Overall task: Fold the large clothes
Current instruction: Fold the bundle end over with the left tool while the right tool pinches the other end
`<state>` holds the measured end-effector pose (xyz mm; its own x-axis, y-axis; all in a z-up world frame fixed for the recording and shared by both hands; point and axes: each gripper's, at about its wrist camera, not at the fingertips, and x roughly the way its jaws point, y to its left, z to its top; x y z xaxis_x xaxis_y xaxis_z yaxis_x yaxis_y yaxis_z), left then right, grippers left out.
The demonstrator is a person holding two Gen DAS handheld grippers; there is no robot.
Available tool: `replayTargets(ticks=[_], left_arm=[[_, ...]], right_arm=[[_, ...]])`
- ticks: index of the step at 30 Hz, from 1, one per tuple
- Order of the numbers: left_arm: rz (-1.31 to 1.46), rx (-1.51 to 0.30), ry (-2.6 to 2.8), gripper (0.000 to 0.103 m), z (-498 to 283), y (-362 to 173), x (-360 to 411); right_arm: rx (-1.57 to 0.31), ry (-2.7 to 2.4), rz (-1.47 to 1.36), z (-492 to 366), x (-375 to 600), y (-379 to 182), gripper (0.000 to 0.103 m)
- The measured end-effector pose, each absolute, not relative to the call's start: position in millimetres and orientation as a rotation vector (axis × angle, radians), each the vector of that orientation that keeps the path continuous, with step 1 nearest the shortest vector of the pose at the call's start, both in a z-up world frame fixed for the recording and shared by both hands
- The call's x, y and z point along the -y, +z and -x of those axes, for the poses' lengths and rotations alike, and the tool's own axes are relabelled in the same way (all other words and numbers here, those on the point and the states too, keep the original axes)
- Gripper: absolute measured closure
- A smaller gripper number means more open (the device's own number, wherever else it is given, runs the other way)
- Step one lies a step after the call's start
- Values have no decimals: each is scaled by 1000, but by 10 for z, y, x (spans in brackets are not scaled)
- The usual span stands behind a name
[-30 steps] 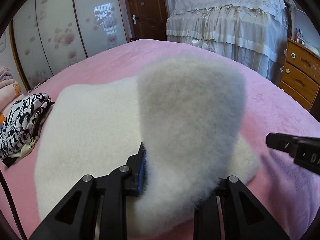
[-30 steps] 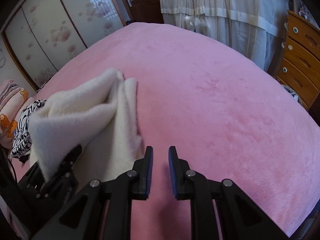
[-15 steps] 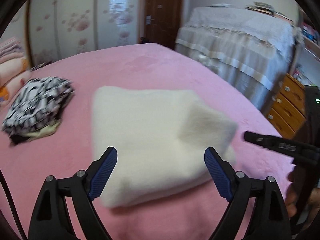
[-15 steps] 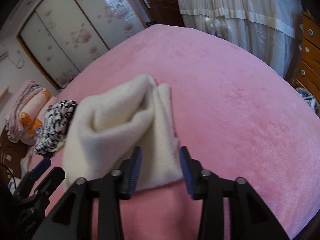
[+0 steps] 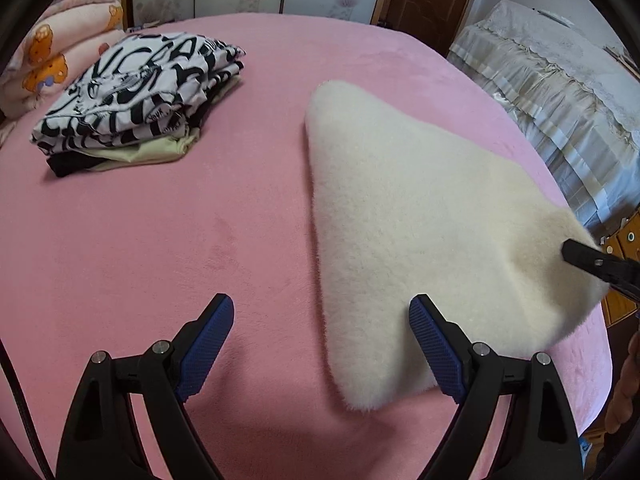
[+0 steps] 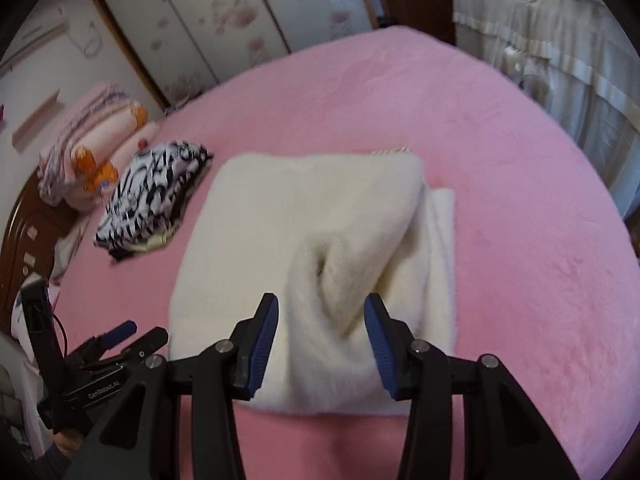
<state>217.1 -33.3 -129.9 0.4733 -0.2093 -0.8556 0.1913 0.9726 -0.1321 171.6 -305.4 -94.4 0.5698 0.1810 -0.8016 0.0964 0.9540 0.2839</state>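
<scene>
My left gripper (image 5: 320, 344) hangs wide apart over the pink bed (image 5: 160, 240), empty. My right gripper (image 6: 322, 332), fingers parted, straddles a raised ridge of the cream fleece (image 6: 304, 216) at frame centre, ready to pinch and square it.

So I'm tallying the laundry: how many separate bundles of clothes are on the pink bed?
2. A folded white fleece lies near the grippers. A stack topped by a black-and-white garment sits further left, near the pillows. More layers may be hidden under that stack.
</scene>
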Motion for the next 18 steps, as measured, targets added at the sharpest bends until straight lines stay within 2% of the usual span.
replayTargets(ticks=[1, 2, 6, 11, 18], left_arm=[[16, -1060, -253, 15, -2214, -1329, 352], [11, -1069, -260, 15, -2246, -1347, 376], [1, -1077, -281, 15, -2334, -1327, 475], [-12, -1053, -357, 15, -2223, -1232, 683], [5, -1167, -399, 15, -2085, -1706, 945]], right_arm=[[-1006, 49, -312, -1807, 3053, -1019, 78], [-1029, 58, -308, -1872, 3046, -1079, 84], [-1023, 76, -303, -1865, 3112, -1110, 88], [-867, 39, -369, -1392, 3403, -865, 89], [-944, -63, -521, -1217, 3709, -1791, 89]])
